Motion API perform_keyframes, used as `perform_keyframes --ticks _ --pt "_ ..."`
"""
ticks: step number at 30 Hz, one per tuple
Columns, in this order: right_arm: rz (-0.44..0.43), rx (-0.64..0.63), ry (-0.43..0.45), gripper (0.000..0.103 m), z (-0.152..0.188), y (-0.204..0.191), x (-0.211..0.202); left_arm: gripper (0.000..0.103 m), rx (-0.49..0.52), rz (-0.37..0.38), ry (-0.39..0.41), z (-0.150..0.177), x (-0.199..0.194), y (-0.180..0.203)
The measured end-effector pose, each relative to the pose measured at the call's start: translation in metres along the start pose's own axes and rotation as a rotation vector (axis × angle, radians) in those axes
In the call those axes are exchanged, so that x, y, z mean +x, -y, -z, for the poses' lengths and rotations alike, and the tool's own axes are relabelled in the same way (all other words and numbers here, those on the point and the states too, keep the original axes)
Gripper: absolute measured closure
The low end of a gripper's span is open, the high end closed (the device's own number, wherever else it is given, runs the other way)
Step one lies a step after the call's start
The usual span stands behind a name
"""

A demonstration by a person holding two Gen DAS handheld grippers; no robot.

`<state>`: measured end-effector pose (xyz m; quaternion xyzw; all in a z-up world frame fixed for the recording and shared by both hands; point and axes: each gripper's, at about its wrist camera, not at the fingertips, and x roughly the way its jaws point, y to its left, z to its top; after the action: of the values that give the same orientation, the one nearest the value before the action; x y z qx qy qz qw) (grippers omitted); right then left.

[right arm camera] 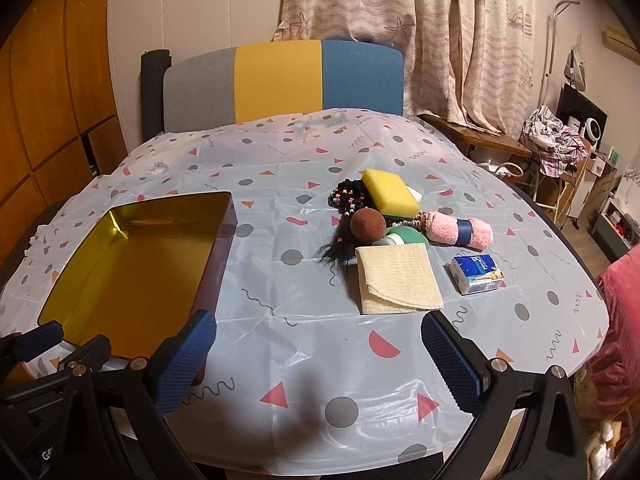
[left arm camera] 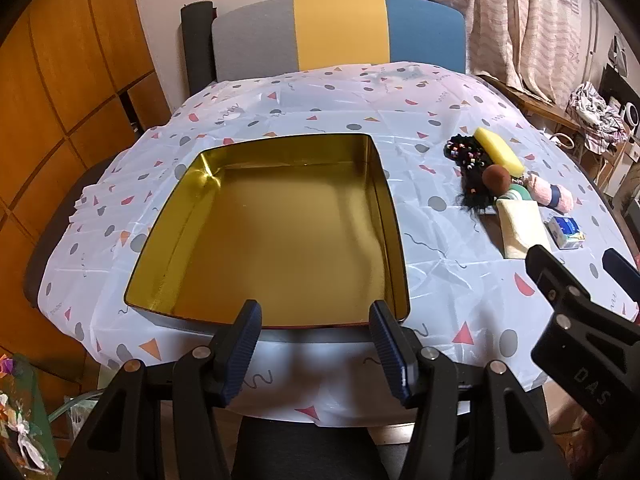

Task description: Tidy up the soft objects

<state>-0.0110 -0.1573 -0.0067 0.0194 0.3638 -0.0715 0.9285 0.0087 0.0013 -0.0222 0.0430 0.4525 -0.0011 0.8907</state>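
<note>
Nothing is sorted yet, judging by the shallow gold-lined rectangular tin (left arm camera: 272, 232), which sits bare on the patterned plastic tablecloth (right arm camera: 320, 360). The yellow foam sponge (right arm camera: 390, 192), brown ball (right arm camera: 368, 224), rolled pink towel (right arm camera: 460, 232), folded cream cloth (right arm camera: 398, 282) and blue tissue packet (right arm camera: 476, 274) lie clustered right of it. The left gripper (left arm camera: 316, 344) and right gripper (right arm camera: 320, 356) both gape wide, holding nothing.

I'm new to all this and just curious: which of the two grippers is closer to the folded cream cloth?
The right gripper. Its open fingers sit just in front of the folded cream cloth, empty. The left gripper hangs open at the near edge of the gold tin, well left of the cloth.
</note>
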Motion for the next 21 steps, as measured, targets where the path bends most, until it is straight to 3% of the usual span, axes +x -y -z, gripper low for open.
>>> perform_keyframes --ticks 12,14,17,21 --pt "0.036 0.031 -0.016 0.0 -0.006 0.017 0.008 0.047 0.013 0.047 -0.034 -0.001 0.008 0.009" --pt "0.037 0.043 -0.026 0.0 -0.008 0.024 0.011 0.047 0.016 0.086 -0.036 -0.003 0.01 0.013" --pt "0.047 0.057 -0.051 0.0 -0.008 0.038 0.02 0.047 0.046 0.208 0.003 -0.004 0.008 0.022" --pt "0.107 0.07 -0.064 0.0 -0.006 0.067 0.033 0.047 0.125 0.249 0.029 -0.009 0.004 0.048"
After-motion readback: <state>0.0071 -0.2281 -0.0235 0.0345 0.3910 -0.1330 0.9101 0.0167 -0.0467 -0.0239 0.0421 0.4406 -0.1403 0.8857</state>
